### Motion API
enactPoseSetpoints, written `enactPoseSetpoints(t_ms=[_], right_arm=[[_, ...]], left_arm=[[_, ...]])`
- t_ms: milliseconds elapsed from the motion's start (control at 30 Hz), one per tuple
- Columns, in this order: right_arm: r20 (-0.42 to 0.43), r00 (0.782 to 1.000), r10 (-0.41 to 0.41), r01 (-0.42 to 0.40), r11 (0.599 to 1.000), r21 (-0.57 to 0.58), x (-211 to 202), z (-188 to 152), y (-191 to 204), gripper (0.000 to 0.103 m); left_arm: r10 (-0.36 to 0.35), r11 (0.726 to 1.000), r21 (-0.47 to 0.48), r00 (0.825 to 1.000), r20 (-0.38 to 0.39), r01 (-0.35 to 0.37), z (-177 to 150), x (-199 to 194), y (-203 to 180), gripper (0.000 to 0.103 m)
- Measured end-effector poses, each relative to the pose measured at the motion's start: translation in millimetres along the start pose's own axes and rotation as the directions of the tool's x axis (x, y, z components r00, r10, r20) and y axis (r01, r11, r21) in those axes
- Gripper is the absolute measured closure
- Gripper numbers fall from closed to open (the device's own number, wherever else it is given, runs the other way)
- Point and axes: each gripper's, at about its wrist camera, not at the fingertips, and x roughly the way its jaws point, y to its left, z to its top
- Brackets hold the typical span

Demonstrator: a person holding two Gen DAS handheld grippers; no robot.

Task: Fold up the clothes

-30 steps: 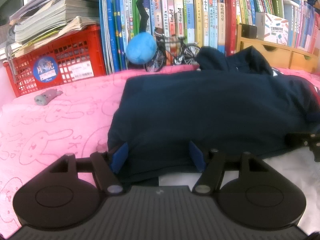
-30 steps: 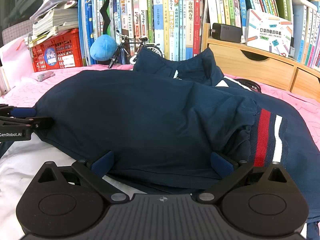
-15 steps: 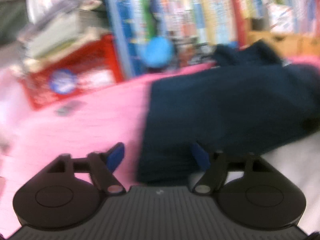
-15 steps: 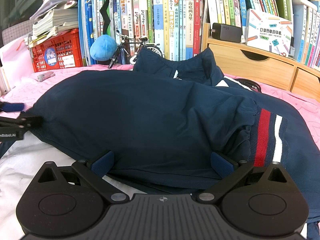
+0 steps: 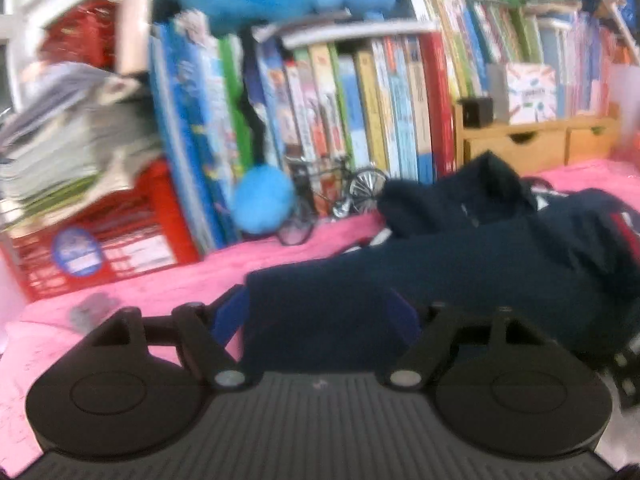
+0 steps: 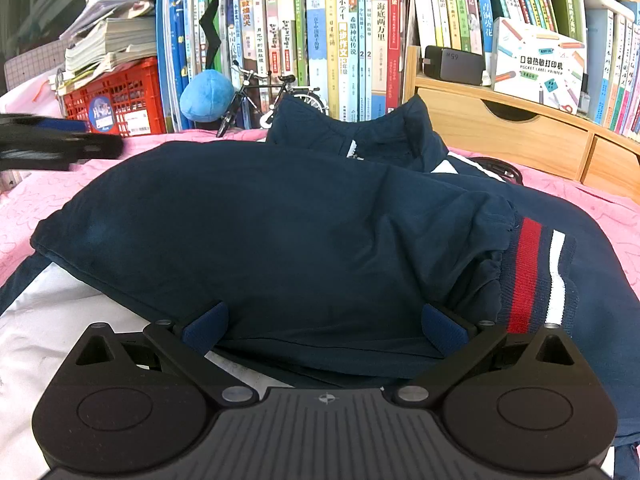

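A navy jacket [image 6: 280,220] lies on the pink cloth [image 6: 36,200], one sleeve folded across its body, the red and white striped cuff [image 6: 528,272] at the right. A white panel [image 6: 60,320] shows below its left edge. My right gripper [image 6: 324,326] stands open at the near edge, the fold lying between its wide-spread fingers. In the blurred left wrist view the jacket [image 5: 440,272] lies beyond my left gripper [image 5: 316,316]. The right wrist view shows the left gripper [image 6: 92,138] raised over the cloth, apart from the jacket. Its jaws are closing a little, with nothing between them.
Along the back stand a packed row of books [image 6: 340,40], a red crate [image 6: 116,100] under stacked papers, a blue plush ball [image 6: 206,94], a model bicycle [image 6: 264,96] and a wooden drawer unit [image 6: 520,132]. A small grey object [image 5: 92,308] lies on the cloth.
My left gripper has let go of the jacket's left edge, then drawn away and risen over the pink cloth. The right gripper and the jacket have not moved.
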Motion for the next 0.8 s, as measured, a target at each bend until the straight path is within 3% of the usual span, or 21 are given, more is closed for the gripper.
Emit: enactPoseSetpoints(t_ms=[67, 233, 333, 433, 500, 633, 667, 700, 733, 767, 800], right_arm=[[0.000, 1.000, 0.000, 0.000, 1.000, 0.000, 0.0, 0.0, -0.1, 0.000], [-0.002, 1.000, 0.012, -0.012, 1.000, 0.000, -1.6, 0.9, -1.2, 0.000], [0.050, 0.997, 0.058, -0.060, 0.997, 0.039, -15.6, 13.7, -18.7, 0.002], [0.168, 0.984, 0.064, -0.082, 0.991, 0.103, -33.2, 38.9, -48.5, 0.002], [0.170, 0.985, -0.010, -0.003, 0.997, 0.072, -17.2, 66.1, -60.5, 0.002], [0.132, 0.988, -0.079, 0.082, 0.996, -0.021, 30.8, 100.7, -76.0, 0.005], [0.120, 0.989, -0.084, 0.090, 0.995, -0.042, 42.3, 106.5, -79.5, 0.014], [0.095, 0.992, -0.079, 0.085, 0.995, -0.058, 53.2, 109.0, -81.9, 0.027], [0.058, 0.995, -0.080, 0.084, 0.994, -0.070, 63.8, 108.9, -83.6, 0.074], [0.004, 0.995, -0.100, 0.100, 0.992, -0.078, 76.5, 110.0, -84.0, 0.099], [-0.031, 0.991, -0.129, 0.126, 0.988, -0.090, 86.7, 109.8, -83.9, 0.096]], left_arm=[[0.008, 1.000, -0.027, 0.999, -0.042, -0.009, 0.5, 23.0, -1.1, 0.028], [0.129, 0.983, -0.114, 0.979, -0.156, -0.147, -20.1, 58.0, 24.7, 0.024], [0.138, 0.977, -0.141, 0.981, -0.139, -0.157, -22.1, 48.3, 41.9, 0.029], [0.065, 0.988, -0.134, 0.997, -0.044, -0.071, -9.7, 35.6, 40.9, 0.029], [-0.046, 0.992, -0.120, 0.999, 0.004, 0.047, 11.7, 38.9, 27.6, 0.029], [-0.255, 0.967, 0.014, 0.967, 0.015, 0.255, 45.0, 63.4, -14.5, 0.030], [-0.292, 0.955, 0.057, 0.956, -0.001, 0.292, 51.6, 72.7, -26.5, 0.035], [-0.313, 0.944, 0.096, 0.949, -0.034, 0.315, 56.5, 84.5, -38.4, 0.061], [-0.321, 0.935, 0.132, 0.944, -0.079, 0.329, 60.1, 98.2, -50.2, 0.094], [-0.316, 0.932, 0.146, 0.941, -0.118, 0.331, 62.7, 112.0, -59.3, 0.103], [-0.302, 0.935, 0.144, 0.941, -0.154, 0.324, 64.4, 126.0, -66.3, 0.102]])
